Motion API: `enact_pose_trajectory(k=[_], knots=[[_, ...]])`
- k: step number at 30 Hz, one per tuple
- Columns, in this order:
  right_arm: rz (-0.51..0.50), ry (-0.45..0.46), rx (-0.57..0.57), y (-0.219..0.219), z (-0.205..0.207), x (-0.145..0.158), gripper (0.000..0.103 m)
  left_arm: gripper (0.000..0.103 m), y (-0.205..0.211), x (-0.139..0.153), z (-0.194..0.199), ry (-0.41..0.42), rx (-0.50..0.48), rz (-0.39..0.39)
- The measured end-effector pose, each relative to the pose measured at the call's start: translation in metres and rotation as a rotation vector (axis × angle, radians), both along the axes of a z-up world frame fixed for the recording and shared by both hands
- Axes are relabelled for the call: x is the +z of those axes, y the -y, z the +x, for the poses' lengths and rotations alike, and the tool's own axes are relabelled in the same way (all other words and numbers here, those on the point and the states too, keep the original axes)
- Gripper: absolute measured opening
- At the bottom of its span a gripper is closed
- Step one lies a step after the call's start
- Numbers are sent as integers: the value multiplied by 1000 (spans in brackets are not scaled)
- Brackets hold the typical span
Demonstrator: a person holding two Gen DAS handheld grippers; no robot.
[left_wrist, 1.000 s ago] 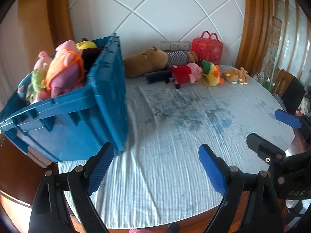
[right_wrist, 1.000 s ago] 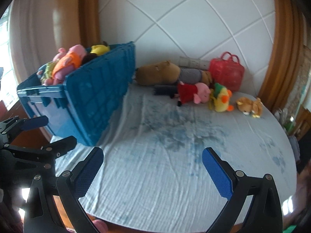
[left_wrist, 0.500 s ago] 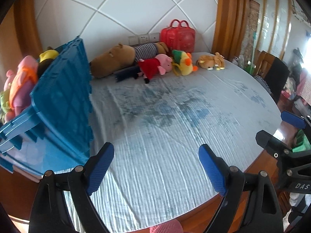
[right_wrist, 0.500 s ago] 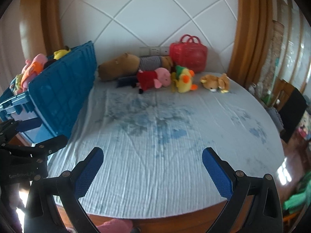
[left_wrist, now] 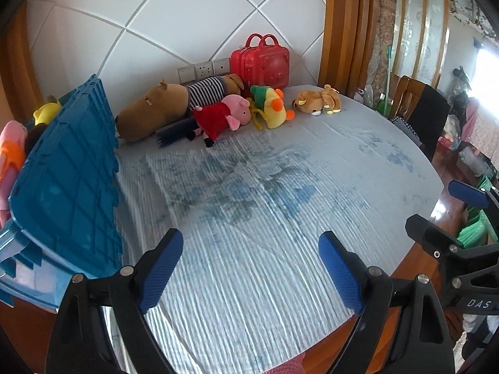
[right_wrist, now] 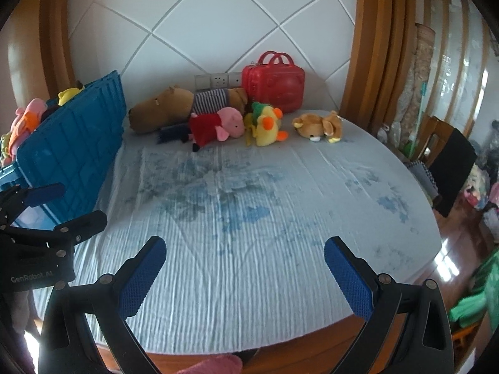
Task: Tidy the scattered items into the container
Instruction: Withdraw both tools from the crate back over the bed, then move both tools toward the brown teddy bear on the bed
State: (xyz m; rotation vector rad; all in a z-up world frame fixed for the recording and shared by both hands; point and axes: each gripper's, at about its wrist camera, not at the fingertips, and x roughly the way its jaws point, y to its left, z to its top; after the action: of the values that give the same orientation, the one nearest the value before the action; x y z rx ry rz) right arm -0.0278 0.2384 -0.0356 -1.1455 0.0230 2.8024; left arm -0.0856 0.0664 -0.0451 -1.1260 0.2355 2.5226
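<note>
Both grippers' fingers released, empty; ribbed blue crate (left_wrist: 71,184); soft plush toys (right_wrist: 218,124); crinkled cloth (right_wrist: 249,218).

On the cloth: 5 plush toys, namely 1 brown capybara (right_wrist: 162,110), 1 striped-shirt dog (right_wrist: 223,98), 1 pink pig in red (right_wrist: 216,127), 1 yellow duck (right_wrist: 265,124), 1 small tan bear (right_wrist: 318,124). Also 1 blue crate (right_wrist: 71,143) with at least 3 plush toys showing over its rim, exact number hidden. Plus 1 red case (right_wrist: 274,82) and 2 grippers.
</note>
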Motion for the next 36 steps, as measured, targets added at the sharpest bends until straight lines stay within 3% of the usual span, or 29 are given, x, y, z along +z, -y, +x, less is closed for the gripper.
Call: enact_pose_trajectory(k=[15, 36], knots=[[0, 28, -7, -37, -36, -12, 103, 89, -39, -17, -42, 40, 0, -17], [-12, 48, 43, -117, -124, -16, 103, 89, -115, -24, -123, 72, 46, -35]])
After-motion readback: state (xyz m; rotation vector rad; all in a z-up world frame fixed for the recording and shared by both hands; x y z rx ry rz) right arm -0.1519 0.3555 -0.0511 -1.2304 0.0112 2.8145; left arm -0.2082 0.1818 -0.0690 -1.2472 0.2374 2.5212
